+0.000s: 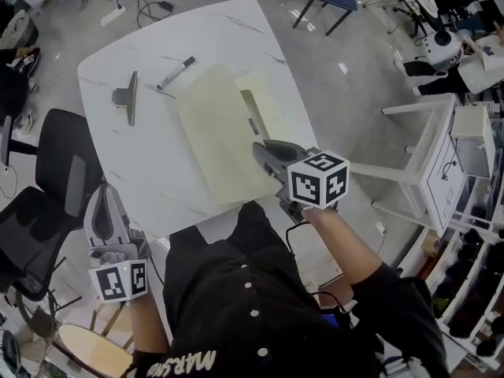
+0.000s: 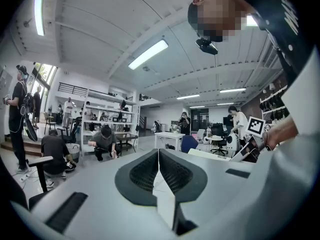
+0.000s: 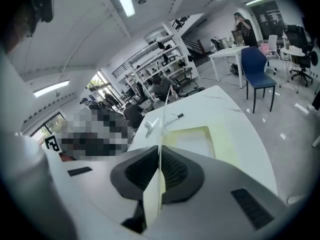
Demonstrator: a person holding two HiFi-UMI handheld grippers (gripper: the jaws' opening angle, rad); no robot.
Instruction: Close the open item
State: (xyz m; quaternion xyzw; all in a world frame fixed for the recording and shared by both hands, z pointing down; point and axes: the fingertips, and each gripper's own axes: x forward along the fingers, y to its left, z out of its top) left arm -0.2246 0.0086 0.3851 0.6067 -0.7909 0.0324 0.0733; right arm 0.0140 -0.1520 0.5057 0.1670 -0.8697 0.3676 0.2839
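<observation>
A pale yellow folder [image 1: 264, 101] lies open on the white table [image 1: 134, 156]. Its cover [image 1: 213, 136] is lifted off the tabletop. My right gripper [image 1: 264, 152] is at the cover's near edge and is shut on it. In the right gripper view the cover [image 3: 163, 116] rises edge-on as a thin line from between the jaws of that gripper [image 3: 160, 156], with the folder's inside [image 3: 192, 139] beyond. My left gripper [image 1: 102, 199] hangs beside the table's near left edge, away from the folder. It [image 2: 158, 156] points up at the ceiling, shut and empty.
A metal clip [image 1: 126, 97] and a marker [image 1: 176, 72] lie on the far left of the table. A black chair [image 1: 55, 179] stands by the table's left side, and a white side table [image 1: 441, 164] is to the right. People are working in the room behind.
</observation>
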